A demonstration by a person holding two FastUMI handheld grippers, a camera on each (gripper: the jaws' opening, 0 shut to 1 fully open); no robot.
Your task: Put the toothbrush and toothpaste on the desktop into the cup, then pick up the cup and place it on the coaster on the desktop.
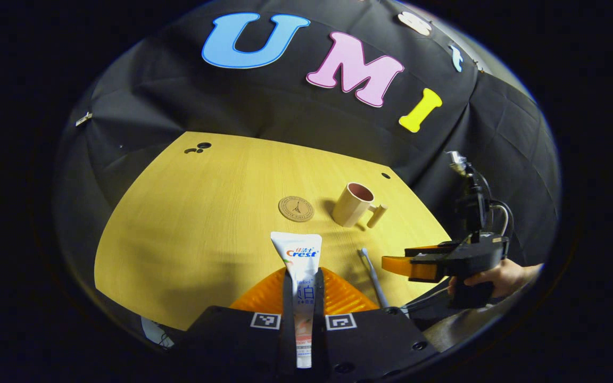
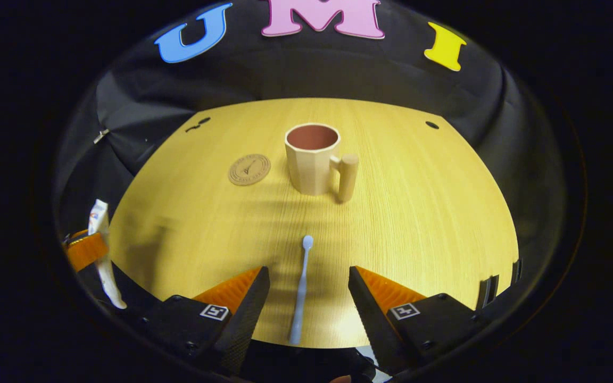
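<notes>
My left gripper [image 1: 303, 298] is shut on a white toothpaste tube [image 1: 298, 260], held above the desktop with its flat end pointing forward. In the right gripper view that tube [image 2: 99, 234] shows at the far left, off the table. A pale toothbrush [image 2: 301, 284] lies on the wooden table between the spread fingers of my right gripper [image 2: 306, 290], which is open and above it. The beige cup [image 2: 314, 159] with a side handle stands upright beyond it. A round brown coaster [image 2: 249, 169] lies just left of the cup. In the left gripper view the cup [image 1: 353, 205], coaster [image 1: 296, 208], toothbrush [image 1: 373, 276] and right gripper [image 1: 399, 261] show.
The wooden table [image 2: 418, 213] has small dark holes near its back corners [image 2: 432, 125]. A hand [image 1: 503, 276] holds the right gripper at the table's right edge. Black cloth walls enclose the table at the back and sides.
</notes>
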